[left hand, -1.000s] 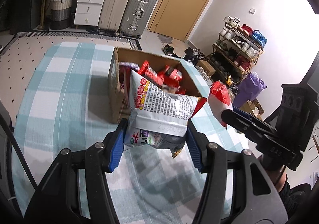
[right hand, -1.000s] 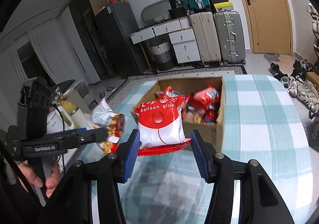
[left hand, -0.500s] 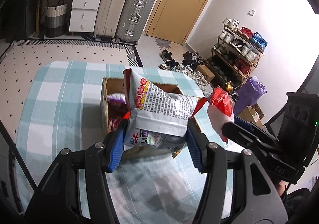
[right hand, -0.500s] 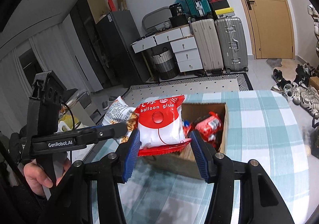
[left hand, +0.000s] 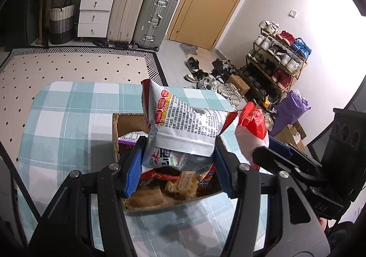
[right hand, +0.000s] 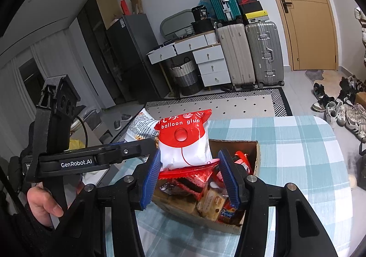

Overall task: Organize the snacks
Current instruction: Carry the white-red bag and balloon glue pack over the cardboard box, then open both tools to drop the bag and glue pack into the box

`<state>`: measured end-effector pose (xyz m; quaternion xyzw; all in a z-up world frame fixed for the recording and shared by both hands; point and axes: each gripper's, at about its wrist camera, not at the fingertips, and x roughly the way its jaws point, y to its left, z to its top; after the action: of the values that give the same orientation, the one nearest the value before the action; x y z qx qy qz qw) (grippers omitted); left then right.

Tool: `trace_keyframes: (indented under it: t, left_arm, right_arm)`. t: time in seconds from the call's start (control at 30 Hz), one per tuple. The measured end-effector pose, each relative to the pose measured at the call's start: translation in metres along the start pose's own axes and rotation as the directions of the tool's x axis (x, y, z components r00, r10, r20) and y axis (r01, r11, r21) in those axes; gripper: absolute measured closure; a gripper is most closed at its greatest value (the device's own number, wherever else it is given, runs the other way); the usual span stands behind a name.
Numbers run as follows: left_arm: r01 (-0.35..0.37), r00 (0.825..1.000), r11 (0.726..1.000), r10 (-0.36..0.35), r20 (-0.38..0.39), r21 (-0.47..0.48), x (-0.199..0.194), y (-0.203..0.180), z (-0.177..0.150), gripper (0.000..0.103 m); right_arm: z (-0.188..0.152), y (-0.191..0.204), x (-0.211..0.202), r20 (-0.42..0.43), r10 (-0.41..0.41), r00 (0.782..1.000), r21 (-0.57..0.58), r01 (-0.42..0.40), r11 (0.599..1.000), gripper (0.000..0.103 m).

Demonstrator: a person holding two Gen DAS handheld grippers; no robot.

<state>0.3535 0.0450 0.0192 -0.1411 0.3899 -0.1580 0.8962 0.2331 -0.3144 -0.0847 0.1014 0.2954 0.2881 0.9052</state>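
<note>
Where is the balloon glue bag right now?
In the right wrist view, the balloon glue bag sits gripped in the right gripper, above the cardboard box.

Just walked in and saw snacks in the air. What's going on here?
A person is sorting snacks with a handheld gripper in each hand. The left gripper is clamped on a white snack bag with printed text, and the right gripper holds a red and white balloon glue packet. Both packs are held up over an open cardboard box that already has several snacks in it, sitting on the checked tablecloth.
</note>
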Motion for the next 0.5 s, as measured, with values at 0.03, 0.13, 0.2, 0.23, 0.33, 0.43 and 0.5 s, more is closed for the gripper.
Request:
trace_keyframes:
  t: [0.03,0.13,0.2,0.23,0.33,0.43,0.5]
  left_arm:
    - [-0.002,1.000,1.000,0.002,-0.006,0.000,0.005,0.001,0.001,0.049]
    - [-0.005,1.000,1.000,0.004,-0.022,-0.010,0.019,0.006,0.002,0.049]
    - [-0.009,1.000,1.000,0.009,-0.029,-0.014,0.027,0.008,0.001,0.049]
    - [-0.010,0.999,1.000,0.009,-0.035,-0.016,0.031,0.010,0.001,0.049]
    - [-0.013,0.998,0.999,0.010,-0.062,-0.037,0.044,0.015,0.002,0.043]
    - [-0.037,0.993,0.998,0.031,-0.110,-0.046,0.057,0.020,0.003,0.029]
    - [-0.055,0.995,0.997,0.051,-0.085,-0.048,0.056,0.022,0.001,0.024]
  right_arm:
    - [0.000,-0.003,0.004,-0.006,-0.002,1.000,-0.002,0.002,1.000,0.051]
    - [0.000,-0.010,0.014,-0.016,-0.018,1.000,-0.002,0.018,1.000,0.051]
    - [-0.001,-0.015,0.019,-0.018,-0.020,1.000,0.006,0.020,1.000,0.051]
    - [-0.001,-0.017,0.022,-0.019,-0.035,0.999,0.002,0.035,0.999,0.051]
    - [-0.001,-0.020,0.031,-0.029,-0.053,0.998,-0.023,0.053,0.998,0.049]
    - [-0.001,-0.026,0.039,-0.032,-0.053,0.998,-0.025,0.053,0.998,0.047]
    - [-0.003,-0.030,0.041,-0.029,-0.056,0.998,-0.020,0.055,0.998,0.047]
